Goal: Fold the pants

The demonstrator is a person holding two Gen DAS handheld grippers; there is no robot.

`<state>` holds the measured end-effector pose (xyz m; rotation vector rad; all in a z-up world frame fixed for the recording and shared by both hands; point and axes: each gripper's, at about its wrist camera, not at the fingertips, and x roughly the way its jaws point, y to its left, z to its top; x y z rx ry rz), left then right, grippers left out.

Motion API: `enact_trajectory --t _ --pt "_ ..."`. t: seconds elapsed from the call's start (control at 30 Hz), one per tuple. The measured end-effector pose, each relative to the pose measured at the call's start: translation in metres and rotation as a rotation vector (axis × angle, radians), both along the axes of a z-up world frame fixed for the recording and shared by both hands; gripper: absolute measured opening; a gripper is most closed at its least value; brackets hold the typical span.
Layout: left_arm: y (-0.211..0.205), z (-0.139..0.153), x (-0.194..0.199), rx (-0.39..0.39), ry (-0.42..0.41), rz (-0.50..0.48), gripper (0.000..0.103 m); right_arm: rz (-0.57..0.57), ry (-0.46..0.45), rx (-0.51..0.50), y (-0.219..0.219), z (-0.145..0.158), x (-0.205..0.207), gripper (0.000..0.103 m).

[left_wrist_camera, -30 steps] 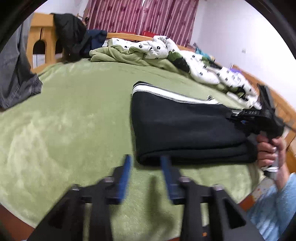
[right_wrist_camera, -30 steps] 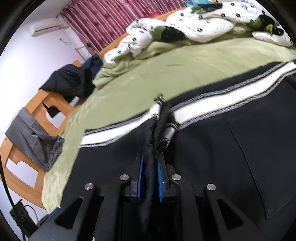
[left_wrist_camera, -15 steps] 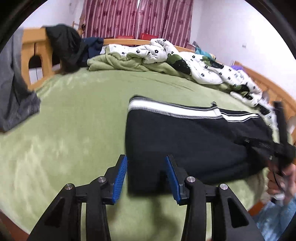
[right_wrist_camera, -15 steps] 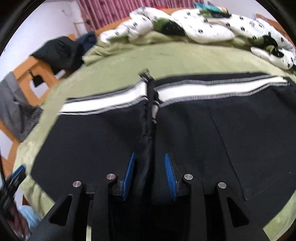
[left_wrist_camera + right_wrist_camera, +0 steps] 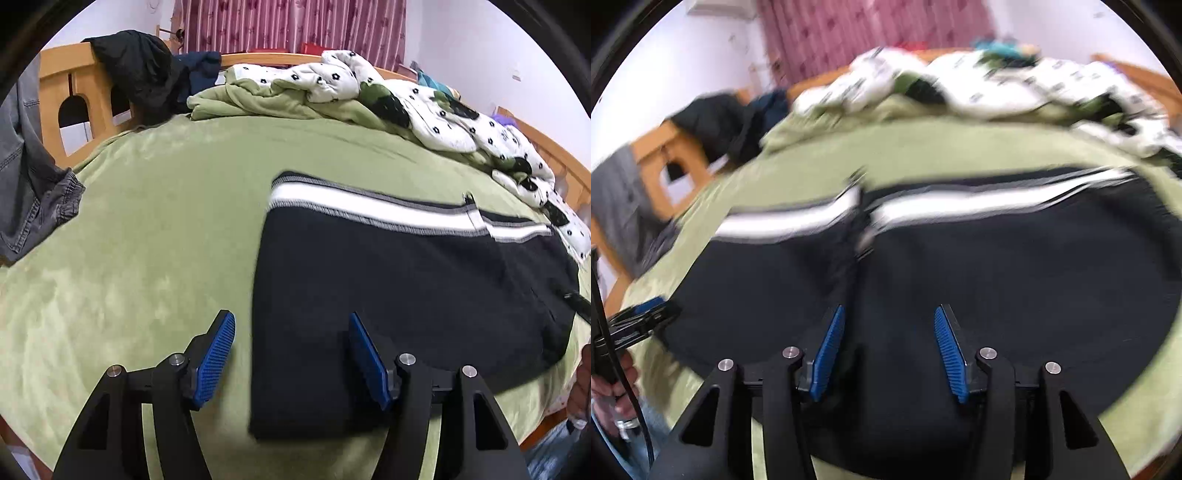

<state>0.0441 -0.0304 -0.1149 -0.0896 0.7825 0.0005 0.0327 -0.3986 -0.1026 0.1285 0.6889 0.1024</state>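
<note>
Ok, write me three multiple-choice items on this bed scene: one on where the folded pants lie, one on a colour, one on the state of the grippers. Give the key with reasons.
1. Where do the black pants lie?
A. On the green blanket
B. Over the wooden bed frame
C. On the floor

2. What colour is the stripe along the far edge of the pants?
A. Red
B. White
C. Yellow

3. How do the left gripper and right gripper stand?
A. Both clamped on the pants
B. One clamped, one apart
C. Both with jaws apart, pads off the cloth

Key: 1 A, the green blanket surrounds the pants on every side. 2 B, a white band with grey stitched edging. 3 C, both jaws are opening, with gaps beside the blue pads and the cloth lying flat beneath.
</note>
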Motion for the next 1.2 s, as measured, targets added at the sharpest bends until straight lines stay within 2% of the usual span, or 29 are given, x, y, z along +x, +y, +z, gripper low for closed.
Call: enact_trajectory --t 0.1,0.2,0.33,0.5,0.57,0.6,0.7,0.73,0.77,0.8,0.83,0.87,0.9,0.93,0.97,1.07,1.13,1.2 --pt "0.013 0.003 0.022 -0.086 0.039 -0.017 0.062 -0.169 -0.053 -0.013 -0.057 0.012 -0.002 0.056" --pt "0.018 0.006 0.047 -0.166 0.06 -0.08 0.062 -0.333 -0.041 0.005 -0.112 0.012 0.0 0.056" --pt "0.017 0.005 0.072 -0.168 0.047 -0.129 0.062 -0.461 0.023 0.039 -0.171 0.001 0.006 0.056" --pt "0.024 -0.031 0.102 -0.268 0.183 -0.118 0.061 -0.454 0.12 0.166 -0.206 -0.031 0.033 0.056" --pt "0.026 -0.038 0.109 -0.282 0.211 -0.124 0.061 -0.45 0.116 0.208 -0.213 -0.041 0.042 0.061" --pt "0.03 -0.038 0.111 -0.309 0.219 -0.131 0.061 -0.448 0.104 0.221 -0.215 -0.04 0.045 0.062" --pt "0.044 -0.045 0.124 -0.461 0.255 -0.128 0.061 -0.426 0.114 0.264 -0.222 -0.04 0.065 0.067" --pt "0.046 -0.047 0.128 -0.488 0.258 -0.126 0.06 -0.417 0.125 0.287 -0.224 -0.044 0.074 0.073" --pt "0.046 -0.049 0.131 -0.509 0.258 -0.124 0.058 -0.423 0.126 0.292 -0.225 -0.045 0.08 0.072" --pt "0.046 -0.05 0.134 -0.518 0.263 -0.123 0.043 -0.44 0.118 0.3 -0.226 -0.044 0.084 0.071" --pt "0.045 -0.053 0.136 -0.517 0.273 -0.12 0.029 -0.448 0.108 0.312 -0.227 -0.041 0.086 0.059" --pt "0.045 -0.054 0.137 -0.524 0.274 -0.116 0.025 -0.441 0.085 0.329 -0.227 -0.037 0.085 0.039" --pt "0.044 -0.052 0.134 -0.532 0.258 -0.113 0.013 -0.423 0.062 0.346 -0.226 -0.034 0.083 0.032" --pt "0.043 -0.048 0.133 -0.533 0.243 -0.118 0.01 -0.416 0.029 0.343 -0.221 -0.025 0.08 0.023" --pt "0.041 -0.039 0.129 -0.511 0.217 -0.124 0.01 -0.42 0.005 0.321 -0.214 -0.017 0.077 0.02" --pt "0.034 -0.008 0.12 -0.47 0.14 -0.141 0.009 -0.414 -0.082 0.203 -0.178 0.017 0.07 0.017" --pt "0.04 0.011 0.118 -0.518 0.11 -0.139 0.009 -0.393 -0.13 0.157 -0.157 0.039 0.067 0.016" --pt "0.051 0.025 0.12 -0.564 0.089 -0.141 0.009 -0.368 -0.165 0.158 -0.138 0.064 0.069 0.016"
